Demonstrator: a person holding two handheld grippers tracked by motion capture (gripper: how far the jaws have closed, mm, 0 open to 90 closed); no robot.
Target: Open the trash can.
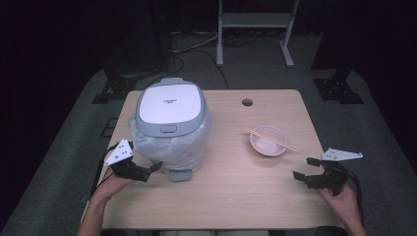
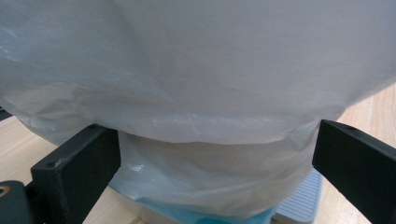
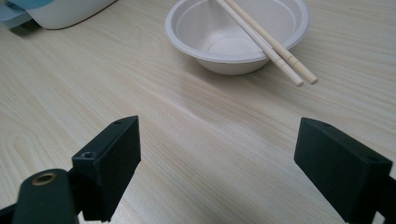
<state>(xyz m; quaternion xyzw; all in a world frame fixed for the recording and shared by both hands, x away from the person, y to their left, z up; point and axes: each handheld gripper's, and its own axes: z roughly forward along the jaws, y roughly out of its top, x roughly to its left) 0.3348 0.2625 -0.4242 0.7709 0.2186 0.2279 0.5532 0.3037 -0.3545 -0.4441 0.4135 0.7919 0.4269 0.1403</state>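
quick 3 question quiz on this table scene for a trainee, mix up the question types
1. True or false: the chopsticks lie across the bowl.
2. The plastic bag wraps the: A) bowl B) rice cooker C) chopsticks.
3. Fill in: the left gripper points at the bag with its jaws ____.

Key
1. True; they rest on its rim.
2. B
3. Open; the right gripper near the bowl is open too.

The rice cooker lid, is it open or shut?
Shut. In the high view the white lid lies flat on the rice cooker, whose body is wrapped in a plastic bag.
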